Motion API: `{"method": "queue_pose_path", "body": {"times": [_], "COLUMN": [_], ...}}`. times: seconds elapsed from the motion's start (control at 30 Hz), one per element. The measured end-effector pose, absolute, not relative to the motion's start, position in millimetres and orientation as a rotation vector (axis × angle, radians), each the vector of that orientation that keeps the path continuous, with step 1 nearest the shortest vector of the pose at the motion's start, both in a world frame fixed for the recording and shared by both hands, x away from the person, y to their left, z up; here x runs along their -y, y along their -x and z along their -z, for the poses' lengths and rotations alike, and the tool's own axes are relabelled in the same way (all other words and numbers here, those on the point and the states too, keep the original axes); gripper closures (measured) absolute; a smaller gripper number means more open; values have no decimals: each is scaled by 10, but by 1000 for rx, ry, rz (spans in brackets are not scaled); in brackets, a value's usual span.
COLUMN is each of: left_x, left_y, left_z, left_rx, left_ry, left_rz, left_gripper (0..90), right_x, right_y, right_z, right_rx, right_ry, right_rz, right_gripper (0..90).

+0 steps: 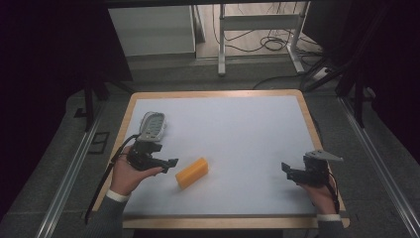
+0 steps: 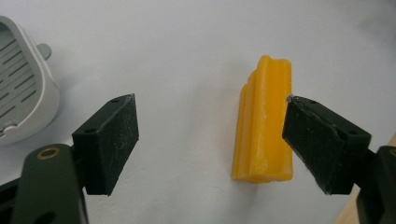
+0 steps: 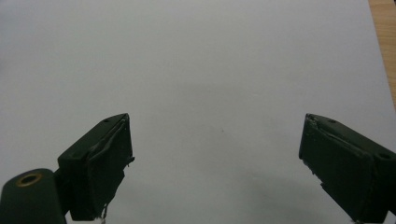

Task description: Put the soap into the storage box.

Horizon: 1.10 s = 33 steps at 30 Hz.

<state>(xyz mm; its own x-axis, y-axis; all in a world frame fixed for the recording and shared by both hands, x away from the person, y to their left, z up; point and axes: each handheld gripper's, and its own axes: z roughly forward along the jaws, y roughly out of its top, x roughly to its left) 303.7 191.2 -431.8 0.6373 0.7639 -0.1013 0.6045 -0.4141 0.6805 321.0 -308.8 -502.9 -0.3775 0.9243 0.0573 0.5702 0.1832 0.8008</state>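
Note:
A yellow-orange ridged bar (image 1: 192,172) lies on the white table top, left of centre and near the front. My left gripper (image 1: 167,164) hovers just left of it, open. In the left gripper view the bar (image 2: 264,122) lies close against the inner side of the right jaw, with a wide gap to the left jaw; I cannot tell whether that jaw touches it. A white slotted dish (image 1: 152,126) lies behind the left hand, and its corner (image 2: 21,100) shows at the left edge. My right gripper (image 1: 290,171) is open at the front right, with nothing between its jaws (image 3: 215,158).
The white sheet (image 1: 233,134) covers a wooden-rimmed table (image 1: 213,93). Metal rails run along both sides of it. Behind the table stand a white cabinet (image 1: 153,30) and a metal frame with loose cables (image 1: 270,42) on the floor.

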Motion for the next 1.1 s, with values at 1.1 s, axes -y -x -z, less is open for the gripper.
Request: {"method": "queue_pose_path", "body": {"times": [1.1], "left_x": [-1350], "left_y": [-3213], "left_z": [4434], "left_rx": [-1009], "left_ry": [-2310], "left_rz": [-215], "left_gripper": [199], "right_x": [3084], "right_y": [-3219], "right_z": [5063], "right_rx": [-2028], "right_ry": [-1416], "right_rz": [-1053], "right_gripper": [95]}}
